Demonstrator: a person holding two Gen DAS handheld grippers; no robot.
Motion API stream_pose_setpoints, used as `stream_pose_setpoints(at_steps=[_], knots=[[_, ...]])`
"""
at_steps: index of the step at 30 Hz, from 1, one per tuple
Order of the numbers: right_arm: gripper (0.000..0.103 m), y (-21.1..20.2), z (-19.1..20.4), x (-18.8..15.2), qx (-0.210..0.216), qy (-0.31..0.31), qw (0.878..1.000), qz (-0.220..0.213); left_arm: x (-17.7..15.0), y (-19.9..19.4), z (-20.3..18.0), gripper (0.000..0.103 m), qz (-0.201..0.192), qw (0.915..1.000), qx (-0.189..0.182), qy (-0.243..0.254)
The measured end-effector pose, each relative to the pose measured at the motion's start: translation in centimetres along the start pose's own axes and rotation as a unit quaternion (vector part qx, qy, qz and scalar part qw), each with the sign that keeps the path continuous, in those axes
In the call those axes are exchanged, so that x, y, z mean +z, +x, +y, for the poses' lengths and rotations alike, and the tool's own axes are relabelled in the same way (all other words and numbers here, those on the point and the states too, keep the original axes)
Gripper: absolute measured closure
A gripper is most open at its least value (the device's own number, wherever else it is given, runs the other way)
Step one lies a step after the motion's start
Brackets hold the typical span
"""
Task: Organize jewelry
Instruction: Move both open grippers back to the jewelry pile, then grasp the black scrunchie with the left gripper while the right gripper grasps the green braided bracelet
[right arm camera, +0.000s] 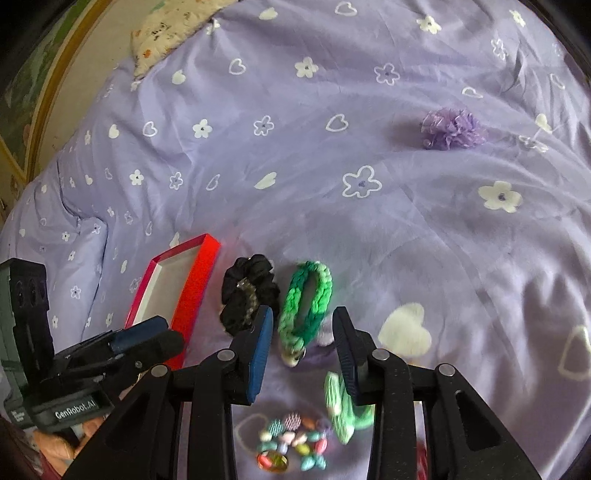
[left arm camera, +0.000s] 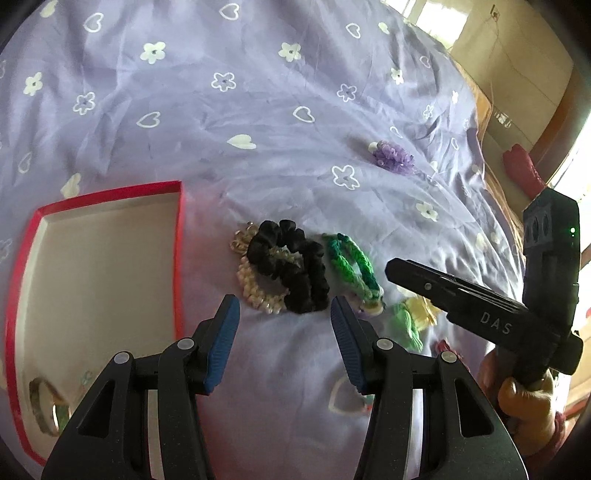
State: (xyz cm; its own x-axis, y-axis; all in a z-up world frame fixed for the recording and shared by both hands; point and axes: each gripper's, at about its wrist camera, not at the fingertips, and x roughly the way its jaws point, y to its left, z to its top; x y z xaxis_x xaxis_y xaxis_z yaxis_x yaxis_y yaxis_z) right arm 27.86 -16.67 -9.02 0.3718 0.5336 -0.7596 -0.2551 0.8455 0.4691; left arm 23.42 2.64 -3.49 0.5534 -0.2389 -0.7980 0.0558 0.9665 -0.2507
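Note:
A red box (left arm camera: pixel 181 236) with a pale inside lies on the purple bedspread, left in the left wrist view, and shows in the right wrist view (right arm camera: pixel 195 288); a bangle (left arm camera: pixel 46 406) lies in its near corner. A black scrunchie (left arm camera: pixel 291 266) (right arm camera: pixel 247 291) lies over a pearl bracelet (left arm camera: pixel 255 291). A green braided band (left arm camera: pixel 354 266) (right arm camera: pixel 306 295) lies to its right. My left gripper (left arm camera: pixel 284 317) is open and empty, just short of the scrunchie. My right gripper (right arm camera: pixel 303 332) (left arm camera: pixel 458 295) is open, its fingers straddling the near end of the green band.
A purple ruffled scrunchie (left arm camera: pixel 393 155) (right arm camera: pixel 452 129) lies farther back. A light green band (right arm camera: pixel 345 410) and a colourful bead bracelet (right arm camera: pixel 291 443) lie beneath my right gripper. A patterned pillow (right arm camera: pixel 173 26) sits at the bed's far left. The bed edge runs along the right (left arm camera: pixel 491 177).

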Motion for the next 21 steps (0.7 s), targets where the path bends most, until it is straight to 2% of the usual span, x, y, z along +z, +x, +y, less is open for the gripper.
stream_pose_setpoints(at_steps=[6,8,10,12,13,16,21], knots=[[0.069,2.0,-0.7,0.5,0.0,-0.003,1.0,0.029,0.9,3.1,0.1,0.053,0.018,0.9998,0.003,0.0],[0.073,2.7,-0.9,0.4,0.001,-0.002,0.999,0.038,1.0,3.8,0.2,0.055,0.022,0.9998,0.004,0.001],[0.077,3.2,-1.1,0.4,0.003,-0.002,0.999,0.046,1.1,4.6,0.3,0.066,0.027,0.9996,0.004,0.002],[0.081,3.7,-1.2,0.5,0.004,-0.001,0.999,0.05,1.1,5.1,0.5,0.089,0.032,0.9994,-0.008,-0.002],[0.084,3.9,-1.3,0.6,0.004,-0.001,0.999,0.051,1.0,5.1,0.5,0.093,0.033,0.9994,-0.013,-0.001],[0.093,4.0,-1.3,0.6,0.005,-0.005,0.999,0.049,0.9,4.7,0.5,0.096,0.024,0.9996,-0.018,0.003],[0.093,2.5,-0.5,0.4,0.008,-0.015,1.0,0.023,0.5,2.7,0.7,0.098,-0.001,0.9998,-0.022,0.002]])
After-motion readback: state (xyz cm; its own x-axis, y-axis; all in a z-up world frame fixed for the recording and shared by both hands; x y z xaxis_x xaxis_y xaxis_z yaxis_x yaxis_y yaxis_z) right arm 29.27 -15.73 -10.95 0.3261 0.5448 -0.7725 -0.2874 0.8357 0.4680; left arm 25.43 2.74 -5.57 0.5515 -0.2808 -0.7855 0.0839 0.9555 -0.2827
